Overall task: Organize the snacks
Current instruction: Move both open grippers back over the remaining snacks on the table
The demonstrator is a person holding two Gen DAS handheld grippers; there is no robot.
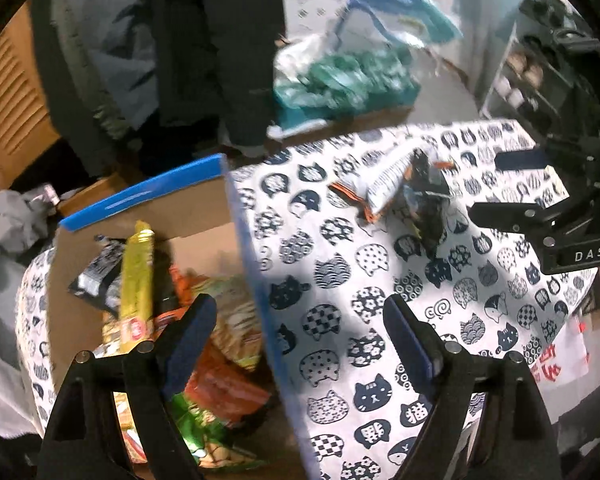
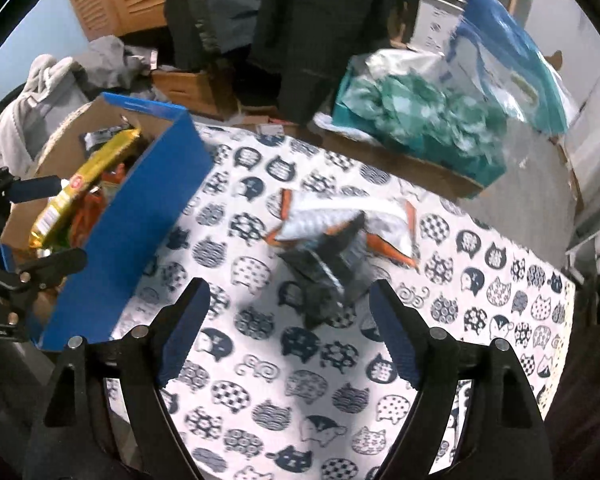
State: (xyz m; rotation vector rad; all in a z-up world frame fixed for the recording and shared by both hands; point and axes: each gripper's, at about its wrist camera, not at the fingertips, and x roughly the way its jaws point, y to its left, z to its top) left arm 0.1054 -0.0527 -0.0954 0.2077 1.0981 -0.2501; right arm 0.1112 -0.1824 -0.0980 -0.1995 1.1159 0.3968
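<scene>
My left gripper (image 1: 300,336) released over blue box (image 2: 140,216) edge; my right gripper (image 2: 290,328) released above cat-print cloth (image 2: 300,400). Dark snack pack (image 2: 328,264) on white-orange pack (image 2: 340,216) just beyond right fingers. Yellow pack (image 1: 136,280) in box, left.

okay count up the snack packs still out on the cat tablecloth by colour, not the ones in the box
White pack with orange edges: 1
Dark black pack: 1
Total on the tablecloth: 2

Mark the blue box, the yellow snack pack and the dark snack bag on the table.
blue box (image 2: 140,216), right wrist view, on its blue outer side wall.
yellow snack pack (image 1: 137,276), left wrist view, mid-length of wrapper.
dark snack bag (image 2: 332,268), right wrist view, centre of crumpled bag.
</scene>
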